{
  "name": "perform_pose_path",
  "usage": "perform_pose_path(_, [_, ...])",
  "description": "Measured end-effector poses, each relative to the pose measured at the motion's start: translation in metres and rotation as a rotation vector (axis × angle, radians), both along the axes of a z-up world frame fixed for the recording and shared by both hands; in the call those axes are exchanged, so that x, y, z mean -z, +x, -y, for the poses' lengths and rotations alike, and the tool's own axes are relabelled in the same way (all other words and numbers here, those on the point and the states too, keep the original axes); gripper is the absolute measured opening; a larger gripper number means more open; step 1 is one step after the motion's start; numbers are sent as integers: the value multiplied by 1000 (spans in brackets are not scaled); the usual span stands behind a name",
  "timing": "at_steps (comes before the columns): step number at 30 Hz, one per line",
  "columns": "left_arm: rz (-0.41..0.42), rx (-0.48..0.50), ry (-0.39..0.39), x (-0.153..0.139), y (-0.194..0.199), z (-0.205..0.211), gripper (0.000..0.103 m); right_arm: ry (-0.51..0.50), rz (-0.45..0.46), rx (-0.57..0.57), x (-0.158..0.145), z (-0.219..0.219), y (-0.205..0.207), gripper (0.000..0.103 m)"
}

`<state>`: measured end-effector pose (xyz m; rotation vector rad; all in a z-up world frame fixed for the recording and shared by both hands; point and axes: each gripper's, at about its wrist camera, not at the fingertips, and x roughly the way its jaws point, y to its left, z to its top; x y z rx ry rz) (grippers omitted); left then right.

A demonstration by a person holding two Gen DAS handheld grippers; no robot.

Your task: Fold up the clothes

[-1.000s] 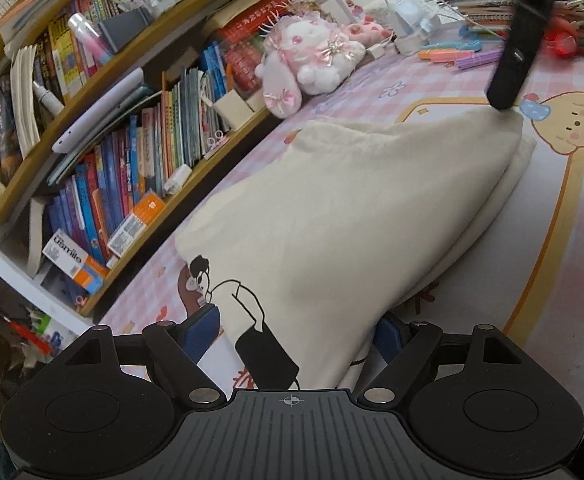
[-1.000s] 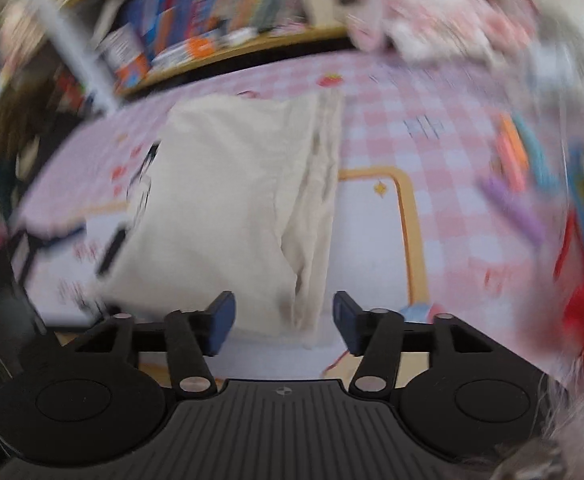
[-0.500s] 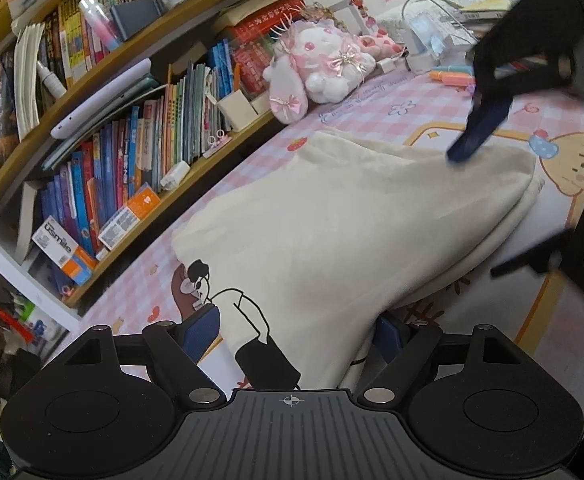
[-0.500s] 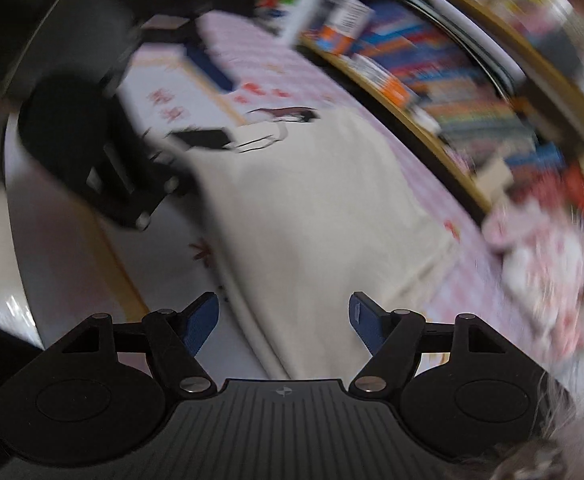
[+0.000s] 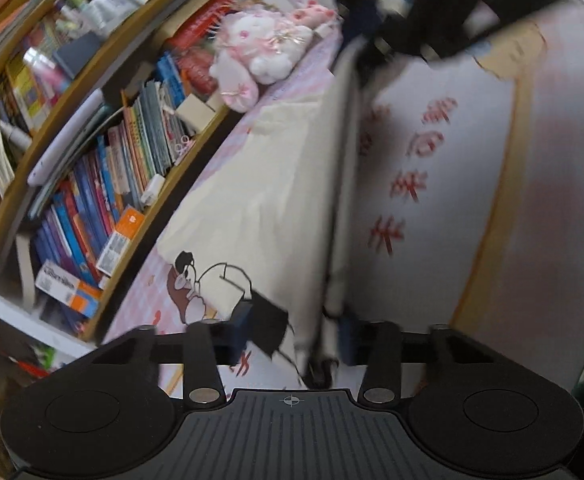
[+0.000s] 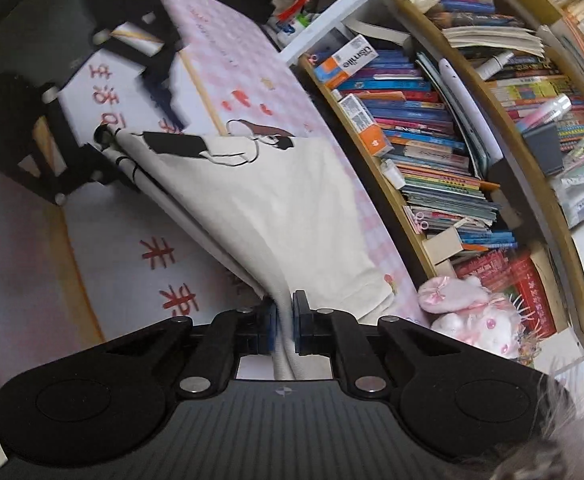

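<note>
Both tools had just been closing on one folded edge of the cream shirt [image 6: 276, 204], one at each end. The right tool [image 6: 284, 326] was nearly shut, its blue pads pinching the doubled edge that ran down between them. The left tool [image 5: 292, 328] was narrowed onto the other end, by the black cartoon print [image 5: 268, 328]; in the right view its pads appeared to clamp the cloth, though motion blur in its own view made the contact harder to judge. The shirt lay on the desk [image 5: 432, 200], already folded at least once, with the gripped edge raised a little and stretched taut between the two tools while the rest sloped down to rest flat.

The step in hand looked like the grasp before another fold. The next move would call for lifting both ends together, keeping the edge taut and level, and carrying it across to the far side so the layers stayed aligned.

The desk wore a pink checked mat with a white panel and red characters. A crowded bookshelf [image 6: 452, 140] stood along its far edge, and a pink plush toy [image 5: 264, 60] sat near the shirt's end.
</note>
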<state>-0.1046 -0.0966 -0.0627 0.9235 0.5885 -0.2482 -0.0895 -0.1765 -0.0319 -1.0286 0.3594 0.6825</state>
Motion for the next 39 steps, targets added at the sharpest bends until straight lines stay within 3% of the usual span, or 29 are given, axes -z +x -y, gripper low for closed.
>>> perform_pose_path(3, [5, 30, 30, 3, -5, -2, 7, -7, -3, -3, 1, 3, -1, 7])
perform_pose_path(5, [7, 50, 42, 2, -6, -3, 5, -33, 3, -10, 6, 5, -3, 8])
perform_pose_path(9, [23, 57, 23, -9, -5, -6, 5, -128, 36, -24, 29, 14, -11, 26])
perform_pose_path(23, [11, 87, 52, -12, -3, -6, 5, -342, 173, -119, 69, 45, -20, 26])
perform_pose_path(25, [4, 91, 55, -11, -3, -6, 5, -356, 170, -135, 73, 47, -21, 21])
perform_pose_path(28, [-15, 97, 55, -10, -2, -6, 5, -353, 143, -152, 73, 48, -21, 13])
perform_pose_path(31, [-39, 109, 42, -14, -4, -9, 5, -318, 84, -140, 63, 48, -17, 11])
perform_pose_path(39, [-168, 192, -34, -54, -46, -14, 5, -154, -278, -120, -2, 61, -24, 10])
